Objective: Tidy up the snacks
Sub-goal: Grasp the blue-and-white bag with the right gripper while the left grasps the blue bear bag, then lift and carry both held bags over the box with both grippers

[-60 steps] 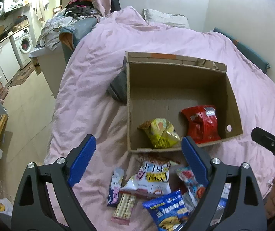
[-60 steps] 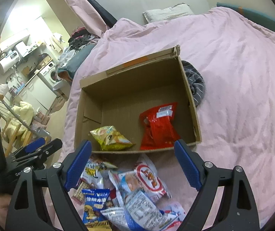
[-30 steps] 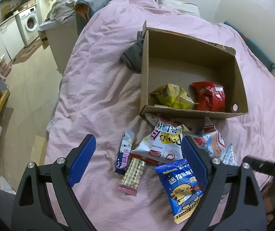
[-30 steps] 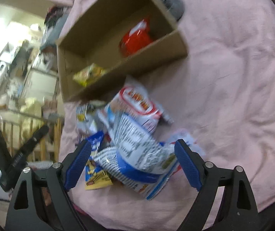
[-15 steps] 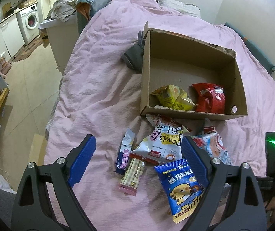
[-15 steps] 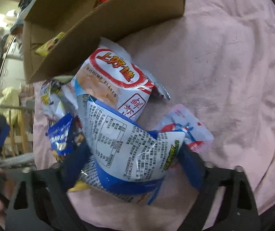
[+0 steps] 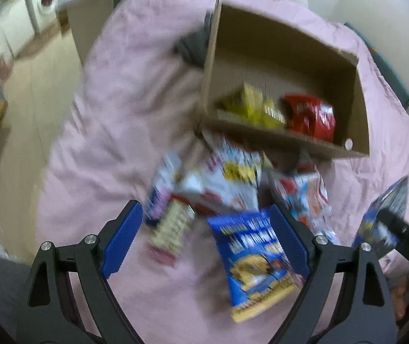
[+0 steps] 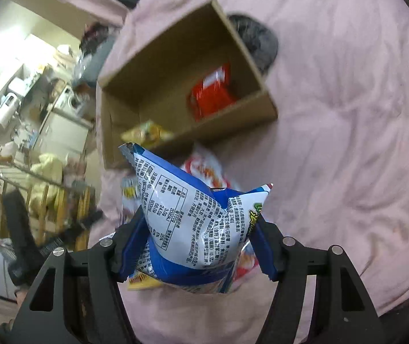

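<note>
My right gripper [image 8: 197,253] is shut on a blue and white snack bag [image 8: 196,220] and holds it above the pink bed, in front of the cardboard box [image 8: 267,106]. The box holds a red bag [image 8: 213,91] and a yellow bag [image 8: 147,133]. In the left wrist view my left gripper [image 7: 204,240] is open and empty, low over a pile of snacks: a blue bag [image 7: 253,255], a white bag [image 7: 227,183] and a checkered bar [image 7: 173,226]. The box [image 7: 290,140] lies beyond them. The held bag shows at the right of that view [image 7: 385,220].
A grey cloth [image 8: 256,40] lies behind the box. The pink duvet [image 8: 347,114] covers the bed. The bed's left edge drops to the floor, with a washing machine [image 7: 44,3] and wooden rack [image 8: 47,200] beyond.
My right gripper has closed on the blue and white bag and lifted it off the pile. My left gripper has moved down closer to the snacks; its view is blurred.
</note>
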`<state>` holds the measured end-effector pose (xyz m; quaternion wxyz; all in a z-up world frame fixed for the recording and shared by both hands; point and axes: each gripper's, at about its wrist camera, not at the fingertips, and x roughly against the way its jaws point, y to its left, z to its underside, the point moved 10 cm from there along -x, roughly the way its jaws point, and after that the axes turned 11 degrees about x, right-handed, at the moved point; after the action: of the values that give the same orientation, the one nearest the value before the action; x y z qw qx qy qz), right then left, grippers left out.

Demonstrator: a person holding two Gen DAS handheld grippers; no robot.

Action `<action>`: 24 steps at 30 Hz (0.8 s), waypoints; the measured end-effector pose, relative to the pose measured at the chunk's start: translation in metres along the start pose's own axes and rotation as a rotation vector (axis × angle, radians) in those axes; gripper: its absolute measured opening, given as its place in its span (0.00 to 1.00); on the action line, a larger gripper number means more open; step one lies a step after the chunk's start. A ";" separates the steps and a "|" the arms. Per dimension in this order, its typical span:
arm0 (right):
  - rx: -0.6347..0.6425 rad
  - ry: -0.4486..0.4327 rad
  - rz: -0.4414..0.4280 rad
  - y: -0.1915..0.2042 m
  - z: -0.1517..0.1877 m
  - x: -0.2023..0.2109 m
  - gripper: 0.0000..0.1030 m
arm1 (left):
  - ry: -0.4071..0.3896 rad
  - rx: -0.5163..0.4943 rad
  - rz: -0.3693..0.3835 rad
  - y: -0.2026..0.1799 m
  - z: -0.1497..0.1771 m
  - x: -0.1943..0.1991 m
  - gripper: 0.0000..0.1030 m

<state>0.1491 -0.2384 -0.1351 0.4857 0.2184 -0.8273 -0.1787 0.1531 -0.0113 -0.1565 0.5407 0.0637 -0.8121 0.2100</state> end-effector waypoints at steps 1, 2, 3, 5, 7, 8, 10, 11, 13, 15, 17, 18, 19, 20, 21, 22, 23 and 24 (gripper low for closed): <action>-0.011 -0.010 -0.001 -0.002 -0.002 0.002 0.67 | 0.049 0.027 0.007 -0.002 0.010 -0.008 0.86; -0.027 -0.014 -0.005 -0.003 -0.004 0.001 0.67 | 0.077 0.041 0.012 -0.003 0.017 -0.013 0.86; -0.037 -0.014 -0.005 -0.003 -0.004 0.000 0.67 | 0.110 0.065 0.011 -0.005 0.027 -0.020 0.86; -0.061 -0.012 -0.010 -0.007 -0.005 0.001 0.67 | 0.122 0.079 0.003 -0.008 0.036 -0.025 0.86; -0.073 -0.012 -0.012 -0.012 -0.006 0.003 0.67 | 0.122 0.071 -0.010 -0.014 0.043 -0.029 0.86; -0.075 -0.012 -0.014 -0.012 -0.006 0.002 0.67 | 0.125 0.065 -0.013 -0.017 0.046 -0.031 0.86; -0.077 -0.012 -0.020 -0.011 -0.006 0.002 0.67 | 0.136 0.047 -0.007 -0.025 0.054 -0.035 0.86; -0.078 -0.011 -0.022 -0.010 -0.006 0.002 0.67 | 0.141 0.032 -0.018 -0.028 0.057 -0.038 0.86; -0.081 -0.009 -0.026 -0.014 -0.008 0.005 0.67 | 0.147 0.014 -0.032 -0.031 0.061 -0.042 0.85; -0.085 -0.009 -0.034 -0.013 -0.007 0.007 0.67 | 0.131 -0.007 -0.045 -0.034 0.062 -0.043 0.78; -0.080 -0.013 -0.036 -0.013 -0.008 0.009 0.67 | 0.104 -0.046 -0.072 -0.036 0.061 -0.042 0.63; -0.076 -0.012 -0.035 -0.012 -0.009 0.009 0.67 | 0.089 -0.066 -0.096 -0.036 0.059 -0.042 0.59; -0.073 -0.011 -0.035 -0.010 -0.008 0.007 0.67 | 0.082 -0.066 -0.100 -0.036 0.059 -0.042 0.58; -0.070 -0.008 -0.034 -0.009 -0.008 0.007 0.67 | 0.084 -0.063 -0.096 -0.037 0.059 -0.042 0.55; -0.066 -0.006 -0.032 -0.009 -0.007 0.007 0.67 | 0.088 -0.063 -0.090 -0.038 0.059 -0.041 0.45; -0.064 -0.006 -0.032 -0.009 -0.006 0.007 0.67 | 0.091 -0.068 -0.096 -0.038 0.060 -0.041 0.44; -0.062 -0.005 -0.033 -0.009 -0.006 0.007 0.67 | 0.091 -0.071 -0.099 -0.039 0.061 -0.040 0.43; -0.061 -0.007 -0.035 -0.008 -0.006 0.007 0.67 | 0.092 -0.071 -0.094 -0.038 0.061 -0.038 0.42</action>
<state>0.1531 -0.2499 -0.1309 0.4861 0.2172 -0.8193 -0.2128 0.1295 -0.0754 -0.1999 0.5886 0.0726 -0.7895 0.1581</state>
